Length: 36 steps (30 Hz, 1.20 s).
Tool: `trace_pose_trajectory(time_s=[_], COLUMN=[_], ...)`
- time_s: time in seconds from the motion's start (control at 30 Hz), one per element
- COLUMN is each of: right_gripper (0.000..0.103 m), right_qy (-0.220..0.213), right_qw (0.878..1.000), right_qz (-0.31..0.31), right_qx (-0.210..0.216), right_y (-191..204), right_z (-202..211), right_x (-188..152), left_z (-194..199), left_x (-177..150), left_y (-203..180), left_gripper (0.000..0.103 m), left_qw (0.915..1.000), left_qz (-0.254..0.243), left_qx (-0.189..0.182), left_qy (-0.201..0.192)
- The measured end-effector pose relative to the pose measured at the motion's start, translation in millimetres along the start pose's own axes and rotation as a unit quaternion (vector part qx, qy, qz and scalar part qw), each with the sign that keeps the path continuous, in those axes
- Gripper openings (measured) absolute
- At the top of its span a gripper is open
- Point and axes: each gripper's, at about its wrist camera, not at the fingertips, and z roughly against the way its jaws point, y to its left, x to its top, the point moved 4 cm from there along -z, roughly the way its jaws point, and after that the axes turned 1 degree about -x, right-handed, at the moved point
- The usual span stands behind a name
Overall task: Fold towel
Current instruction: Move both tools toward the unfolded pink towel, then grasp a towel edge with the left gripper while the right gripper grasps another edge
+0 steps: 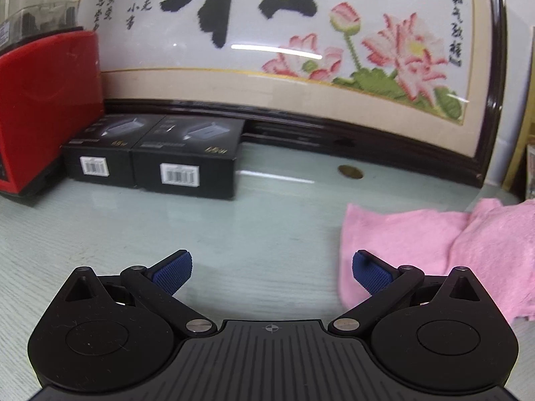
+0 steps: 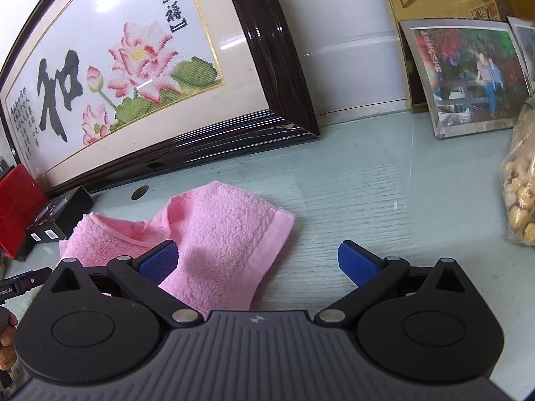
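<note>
- Towel (image 2: 214, 244): pink terry cloth lying rumpled and partly doubled over on the pale glass-topped table (image 2: 384, 193), out in the open part of the top, in front of the framed lotus embroidery (image 2: 110, 77) that leans along the table's back edge.
- Left gripper (image 1: 271, 275): fingers spread wide, nothing between them, over bare tabletop. From here the towel (image 1: 434, 250) lies off to the right, its near left edge just beside the right-hand blue pad (image 1: 371, 275); contact there cannot be told.
- Right gripper (image 2: 257, 264): also spread wide and empty. The towel sits ahead and to its left, with the left pad (image 2: 158, 262) over the cloth and the right pad over bare table.
- Long axis: the cloth seems to run roughly left to right across the table, with a hemmed band and corner at its right end and a bunched, turned-over flap at the left end, toward the two black barcoded boxes (image 1: 150, 157).
- Judgement: both grippers are near; the right one sits squarer to the towel, so it looks better placed for the right corner while the left takes the left edge.
</note>
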Motion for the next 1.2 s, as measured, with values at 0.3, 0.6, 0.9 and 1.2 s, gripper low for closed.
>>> trace_pose_trajectory(time_s=[0.3,0.6,0.9,1.2], right_gripper=[0.103,0.103,0.103,0.103], right_qy=[0.0,-0.006,-0.008,-0.01], right_qw=[1.0,1.0,1.0,1.0], right_qz=[-0.011,-0.01,-0.012,-0.016], right_qx=[-0.005,-0.005,-0.013,-0.021], right_y=[-7,-4,-5,-7], right_z=[-1,3,6,7], right_x=[0,1,2,1], left_z=[-24,-40,-43,-39], left_x=[13,13,9,6], left_y=[-17,-36,-56,-63], left_gripper=[0.103,0.103,0.073,0.011], left_qw=[0.9977,0.9922,0.9912,0.9927], left_qz=[0.048,0.063,0.028,0.002], left_qx=[-0.035,-0.092,-0.115,-0.112], left_qy=[0.032,0.057,0.058,0.045])
